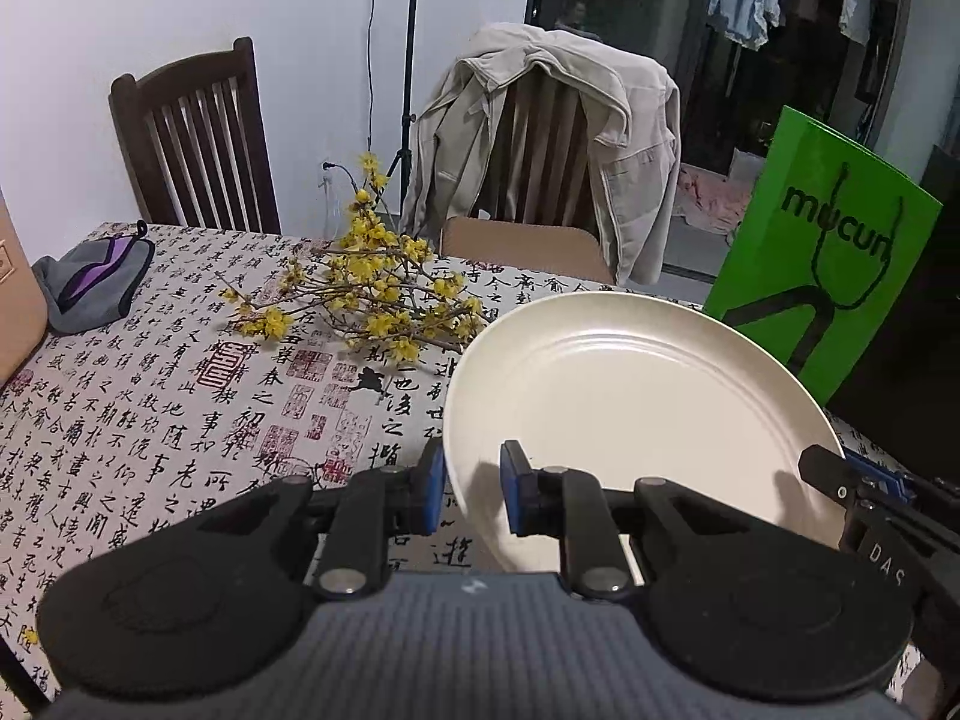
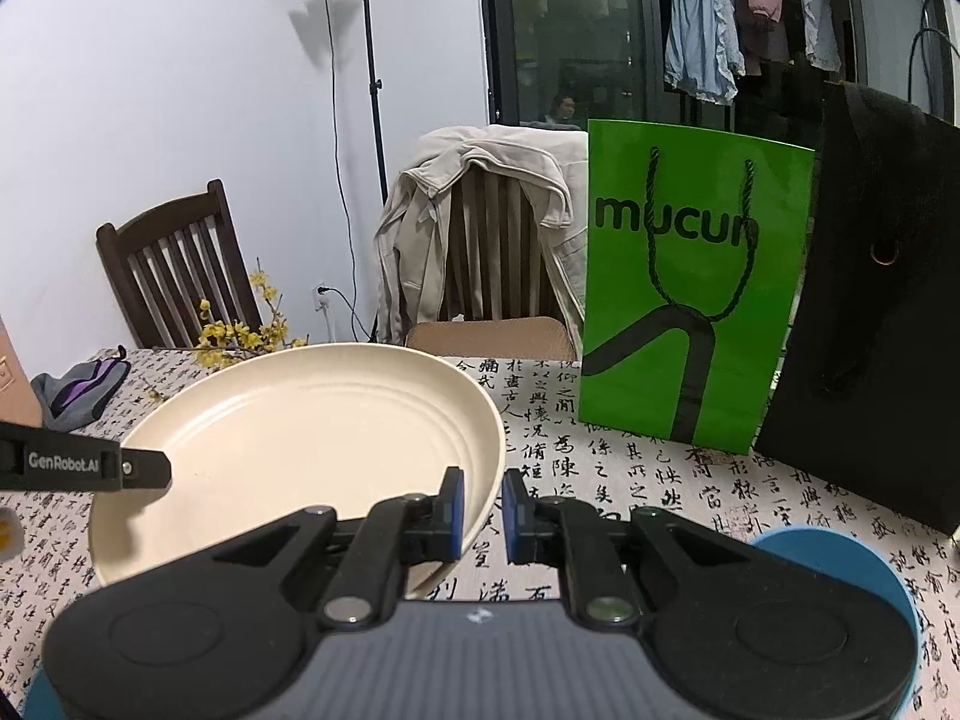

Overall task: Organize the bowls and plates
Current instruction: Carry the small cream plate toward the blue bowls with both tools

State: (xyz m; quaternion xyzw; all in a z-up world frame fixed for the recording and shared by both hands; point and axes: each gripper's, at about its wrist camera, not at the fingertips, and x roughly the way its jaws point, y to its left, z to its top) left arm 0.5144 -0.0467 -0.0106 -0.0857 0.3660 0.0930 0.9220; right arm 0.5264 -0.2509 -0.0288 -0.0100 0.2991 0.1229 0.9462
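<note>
I am holding one wide, cream-coloured round plate (image 1: 630, 414) between both claws, lifted and tilted above the counter covered in a calligraphy-print cloth (image 1: 150, 408). My left claw (image 1: 473, 489) is nearly closed, its blue pads pinching the plate's near left rim. My right claw (image 2: 483, 507) is closed tight on the near right rim.

To carry this well, I judge both hands should travel together at the same pace, so the rim does not twist or slip from either pinch. I would level the plate before setting it down, and release only once it rests flat.

The left view alone shows the whole spray of yellow blossoms on bare branches (image 1: 366, 294) lying on the cloth beyond the plate, so I would keep clear of it. The right view alone shows a round blue dish (image 2: 840, 564) on the counter under my right claw, likely where plates stack, plus a black paper bag (image 2: 870, 312) beside the bright green paper shopping bag (image 2: 690, 300) on the far right
</note>
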